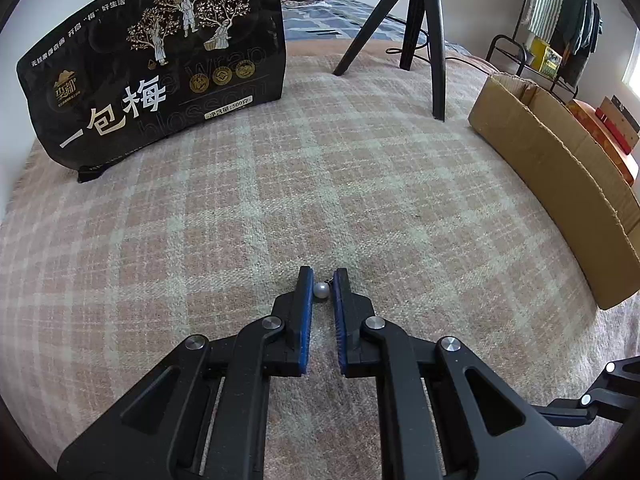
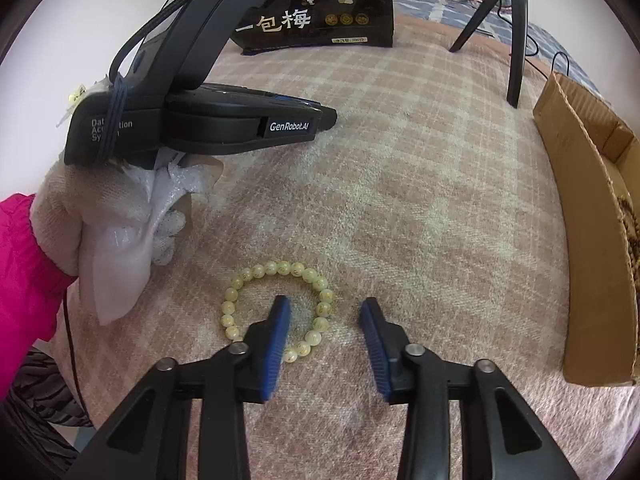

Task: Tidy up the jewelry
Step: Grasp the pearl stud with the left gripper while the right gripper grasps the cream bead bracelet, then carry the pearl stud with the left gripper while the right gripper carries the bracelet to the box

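Left hand-held gripper (image 1: 322, 280): fingers drawn narrow, nipping a small pearl bead (image 1: 321, 290) with a dark bit of clasp or chain beside it, close to the tips. Whether the bead rests on the plaid blanket (image 1: 240, 200) or is lifted off it, cannot tell. In the right wrist view this gripper's body sits far left, raised above the blanket, held by a gloved hand (image 2: 116, 216).

Right hand-held gripper (image 2: 324, 312): fingers spread wide, empty. Its left finger (image 2: 276, 328) sits inside the ring of the yellow bead bracelet (image 2: 276, 308), hiding part of the near side; its right finger lies outside the ring, to the right. So the ring's right-hand arc runs between the two fingers.

Bracelet lies flat on the blanket as a round loop, so no long axis; near centre, just ahead of and slightly left of the right gripper's midline. Right gripper is clearly the nearer one.

Cardboard box (image 2: 592, 240) stands open at the right edge, something brownish inside, indistinct. Likely the drop spot, a judgement only.

Coming move, as judged: closing the right fingers should pinch the right arc of beads. Risk: round beads may roll out of the pads.

Black printed bag (image 1: 152, 64) and tripod (image 1: 420, 32) at the far side.
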`<state>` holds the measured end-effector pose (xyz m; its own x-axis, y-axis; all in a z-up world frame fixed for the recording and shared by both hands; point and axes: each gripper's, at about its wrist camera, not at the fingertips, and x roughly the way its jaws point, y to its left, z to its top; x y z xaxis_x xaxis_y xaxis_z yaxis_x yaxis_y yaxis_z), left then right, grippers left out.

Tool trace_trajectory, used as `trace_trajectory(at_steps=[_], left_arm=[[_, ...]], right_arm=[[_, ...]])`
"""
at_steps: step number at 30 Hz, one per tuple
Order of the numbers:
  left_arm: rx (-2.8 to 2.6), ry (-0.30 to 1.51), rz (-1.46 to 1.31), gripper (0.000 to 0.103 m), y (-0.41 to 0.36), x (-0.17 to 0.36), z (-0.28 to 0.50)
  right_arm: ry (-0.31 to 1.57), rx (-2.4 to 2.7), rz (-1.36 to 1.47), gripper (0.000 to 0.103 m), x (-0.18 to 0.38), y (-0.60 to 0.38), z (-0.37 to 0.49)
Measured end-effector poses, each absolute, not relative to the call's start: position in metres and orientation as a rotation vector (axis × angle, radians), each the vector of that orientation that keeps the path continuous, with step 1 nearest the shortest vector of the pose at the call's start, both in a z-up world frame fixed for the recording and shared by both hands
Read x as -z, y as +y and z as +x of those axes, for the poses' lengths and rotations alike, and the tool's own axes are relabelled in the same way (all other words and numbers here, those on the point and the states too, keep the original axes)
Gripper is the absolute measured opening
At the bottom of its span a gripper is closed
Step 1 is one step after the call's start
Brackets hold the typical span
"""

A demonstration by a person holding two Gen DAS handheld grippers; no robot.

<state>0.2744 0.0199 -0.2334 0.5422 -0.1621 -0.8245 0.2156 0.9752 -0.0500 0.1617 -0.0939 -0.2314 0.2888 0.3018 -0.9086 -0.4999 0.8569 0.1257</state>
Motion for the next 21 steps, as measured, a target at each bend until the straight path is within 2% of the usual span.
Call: trace_trajectory(at_steps=[4,5,21], left_arm=[[0.219,0.968,0.065,0.008,0.02,0.233,0.274],[0.217,0.968,0.064,0.008,0.02,0.232,0.273],[0.178,0.923,0.028,0.008,0.04,0.195,0.26]], right_arm=[[1.152,-0.543,-0.204,0.007,0.231,-0.091,0.162],[1.152,-0.55,-0.198,0.006,0.231,-0.091,0.162],[1.045,-0.583,-0.136,0.005,0.189,-0.097,0.152]])
